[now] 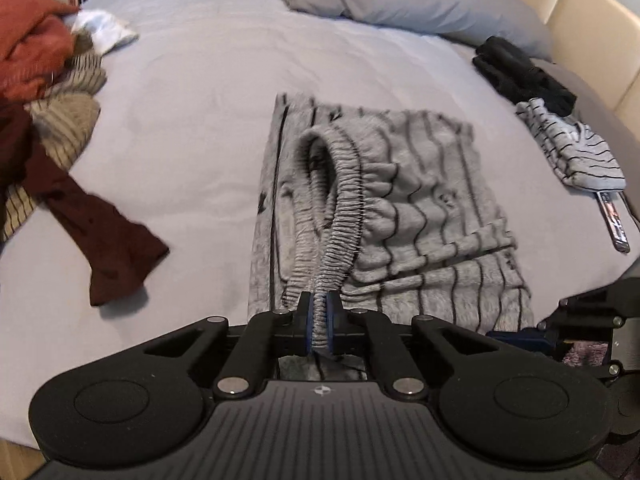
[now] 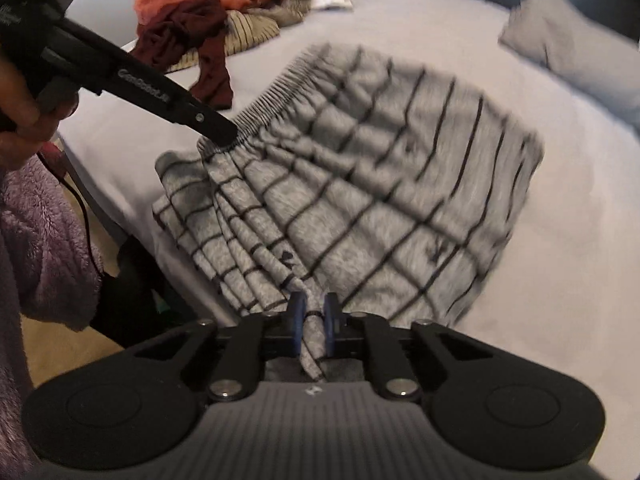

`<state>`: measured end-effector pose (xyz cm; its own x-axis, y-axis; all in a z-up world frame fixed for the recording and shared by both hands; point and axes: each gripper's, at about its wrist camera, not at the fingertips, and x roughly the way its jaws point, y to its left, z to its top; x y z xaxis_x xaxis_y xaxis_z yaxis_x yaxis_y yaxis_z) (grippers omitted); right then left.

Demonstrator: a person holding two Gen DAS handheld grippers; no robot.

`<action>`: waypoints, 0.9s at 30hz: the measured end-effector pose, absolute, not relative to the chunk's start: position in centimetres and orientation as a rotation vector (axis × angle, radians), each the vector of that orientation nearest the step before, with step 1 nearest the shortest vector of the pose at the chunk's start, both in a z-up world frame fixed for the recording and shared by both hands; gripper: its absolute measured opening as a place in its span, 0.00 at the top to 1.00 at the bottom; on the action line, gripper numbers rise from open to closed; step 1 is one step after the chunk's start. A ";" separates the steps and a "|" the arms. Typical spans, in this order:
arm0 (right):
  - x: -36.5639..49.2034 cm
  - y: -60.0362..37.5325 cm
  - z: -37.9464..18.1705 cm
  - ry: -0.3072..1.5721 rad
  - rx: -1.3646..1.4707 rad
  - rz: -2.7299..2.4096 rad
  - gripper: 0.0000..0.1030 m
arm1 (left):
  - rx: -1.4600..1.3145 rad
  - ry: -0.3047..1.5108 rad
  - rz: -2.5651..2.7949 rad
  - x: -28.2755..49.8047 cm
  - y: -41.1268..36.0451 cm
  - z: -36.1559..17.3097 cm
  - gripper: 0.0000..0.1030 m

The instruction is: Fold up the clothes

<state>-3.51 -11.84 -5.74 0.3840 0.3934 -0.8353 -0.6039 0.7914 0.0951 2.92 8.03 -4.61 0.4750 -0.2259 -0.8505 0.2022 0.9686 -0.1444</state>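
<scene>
Nearest the cameras, both claws are clamped on cloth: the left gripper [image 1: 319,312] pinches the elastic waistband of the grey checked shorts [image 1: 420,208], and the right gripper [image 2: 314,312] pinches a bunched fold of the same garment at its near edge. The shorts lie on the pale lilac bedsheet [image 1: 200,128] near the bed's near edge, the gathered waistband lifted into a loop above the flatter fabric. In the right wrist view the left tool's black body runs in from the upper left, held by a hand [image 2: 20,108] above a fuzzy purple sleeve [image 2: 44,248]; tan floor shows below the mattress edge. Mid-bed, left: a dark maroon garment [image 1: 108,236] trails from an unfolded pile [image 1: 36,80] of rust, beige striped and white items. Right side: a folded striped piece [image 1: 576,152] and a black folded piece [image 1: 520,72]. Farthest: a grey pillow [image 1: 420,0] against a cream padded headboard [image 1: 580,20].
</scene>
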 end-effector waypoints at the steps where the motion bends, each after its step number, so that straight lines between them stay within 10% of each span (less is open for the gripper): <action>1: -3.6 -11.9 -5.7 0.992 -0.243 0.651 0.88 | -0.012 1.043 -0.259 2.9 8.0 -4.8 0.95; 9: -3.9 -14.8 -2.6 0.984 -0.143 0.639 0.84 | -0.045 1.032 -0.227 2.0 8.7 -4.2 0.72; 16: -0.7 -18.0 1.0 0.949 -0.160 0.571 0.58 | -0.120 1.030 -0.181 -0.6 9.3 -2.7 0.42; 27: 4.1 -17.2 2.5 0.946 -0.356 0.623 0.38 | -0.640 1.138 -0.063 -4.8 9.2 -5.8 0.41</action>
<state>4.08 -17.16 2.53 0.4302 0.3367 -0.8376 -0.6361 0.7714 -0.0166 -4.85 9.21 -5.76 0.4376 -0.3619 -0.8231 -0.2682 0.8212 -0.5037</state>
